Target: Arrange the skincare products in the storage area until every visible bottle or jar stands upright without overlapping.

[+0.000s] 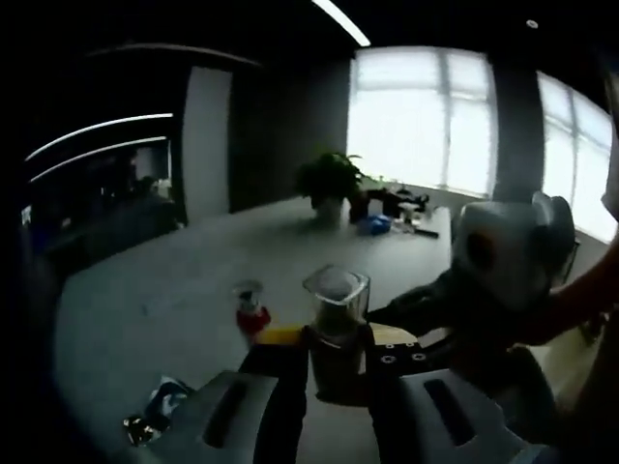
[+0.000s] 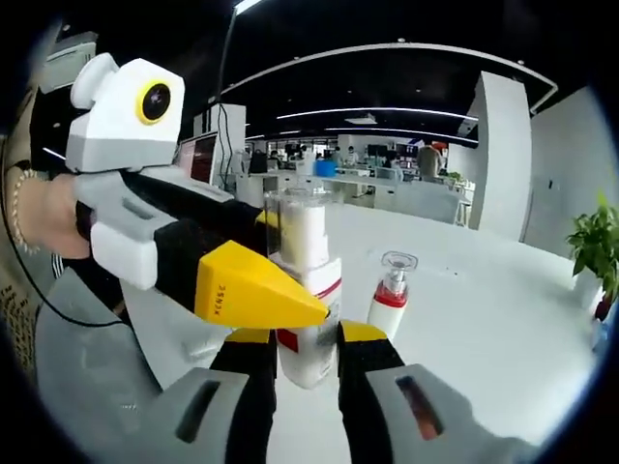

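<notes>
White table spans an open office

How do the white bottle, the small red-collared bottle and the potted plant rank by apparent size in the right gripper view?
1. white bottle, largest, though nearest the camera.
2. small red-collared bottle.
3. potted plant, cut by the rim and farther away, so its rank against the small bottle is unsure.

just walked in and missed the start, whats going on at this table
A person is holding a claw in each hand over a white table and working on skincare bottles. Both claws meet at one white bottle with a clear cap, which stands upright: the right claw has its jaws on either side of the bottle's base, and the left claw frames the same bottle from the other side. A small bottle with a red collar stands upright just beside it, apart from it. A potted plant sits further back.
</notes>
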A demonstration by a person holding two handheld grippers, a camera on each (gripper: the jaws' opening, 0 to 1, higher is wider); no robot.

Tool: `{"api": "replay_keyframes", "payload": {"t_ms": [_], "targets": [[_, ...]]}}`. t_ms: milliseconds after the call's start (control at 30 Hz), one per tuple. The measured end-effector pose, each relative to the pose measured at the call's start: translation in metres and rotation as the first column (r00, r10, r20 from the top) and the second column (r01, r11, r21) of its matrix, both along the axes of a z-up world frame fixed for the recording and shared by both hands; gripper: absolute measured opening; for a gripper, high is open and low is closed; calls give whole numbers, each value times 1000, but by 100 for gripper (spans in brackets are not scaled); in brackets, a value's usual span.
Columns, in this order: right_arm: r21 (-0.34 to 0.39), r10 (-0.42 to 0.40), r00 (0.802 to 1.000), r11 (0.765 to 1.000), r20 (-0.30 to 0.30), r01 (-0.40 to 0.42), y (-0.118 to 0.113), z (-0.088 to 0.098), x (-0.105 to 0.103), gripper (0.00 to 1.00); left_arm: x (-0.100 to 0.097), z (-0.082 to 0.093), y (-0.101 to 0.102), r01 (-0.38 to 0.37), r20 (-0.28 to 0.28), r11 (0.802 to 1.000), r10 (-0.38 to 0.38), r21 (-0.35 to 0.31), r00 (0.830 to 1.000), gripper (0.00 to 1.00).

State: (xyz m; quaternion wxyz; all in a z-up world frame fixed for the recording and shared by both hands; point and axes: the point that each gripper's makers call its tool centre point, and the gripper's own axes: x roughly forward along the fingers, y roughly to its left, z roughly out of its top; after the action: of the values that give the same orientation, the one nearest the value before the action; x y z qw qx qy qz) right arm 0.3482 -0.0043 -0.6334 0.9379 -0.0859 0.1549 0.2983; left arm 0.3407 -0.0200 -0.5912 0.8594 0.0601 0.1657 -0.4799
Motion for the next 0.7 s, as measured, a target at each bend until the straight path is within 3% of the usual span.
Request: {"api": "replay_keyframes", "payload": {"t_ms": [200, 433, 700], "targets": [[-35, 3, 1000, 999, -12, -4, -3, -28, 7, 23, 7, -28, -3, -25, -8, 998, 25, 54, 1000, 19], [-46, -2, 998, 999, -70, -1, -8, -62, 16, 23, 17, -62, -8, -18, -41, 995, 22, 95, 999, 19], [-66, -44, 991, 997, -128, 35, -12, -89, 32, 23, 30, -87, -12, -19, -43, 991, 25, 133, 999, 19]]}}
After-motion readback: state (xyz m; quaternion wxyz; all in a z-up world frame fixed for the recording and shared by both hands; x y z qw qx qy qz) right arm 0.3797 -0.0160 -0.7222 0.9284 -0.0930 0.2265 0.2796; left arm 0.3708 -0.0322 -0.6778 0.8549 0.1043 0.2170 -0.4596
